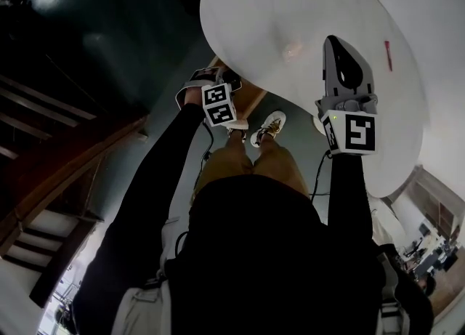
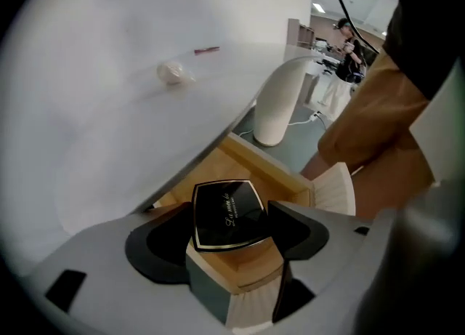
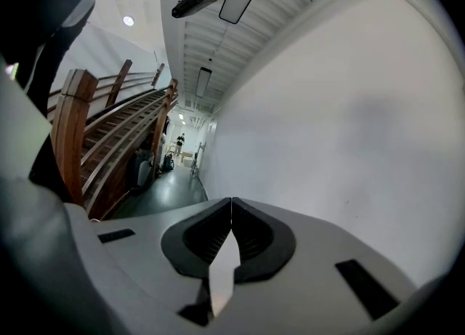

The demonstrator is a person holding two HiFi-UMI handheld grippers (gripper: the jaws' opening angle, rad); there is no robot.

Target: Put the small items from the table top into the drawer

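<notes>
Left gripper's (image 2: 232, 229) jaws clamp a black compact (image 2: 226, 211), its gold script unreadable, over the wooden drawer (image 2: 256, 160); right gripper's (image 3: 231, 216) jaws are closed, empty.

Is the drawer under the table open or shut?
Open: the wooden drawer juts out beneath the white table top, its inside showing.

Black sleeves (image 1: 161, 181), black top (image 1: 276, 253), tan trousers (image 1: 221, 165), white shoes (image 1: 270, 124).
</notes>
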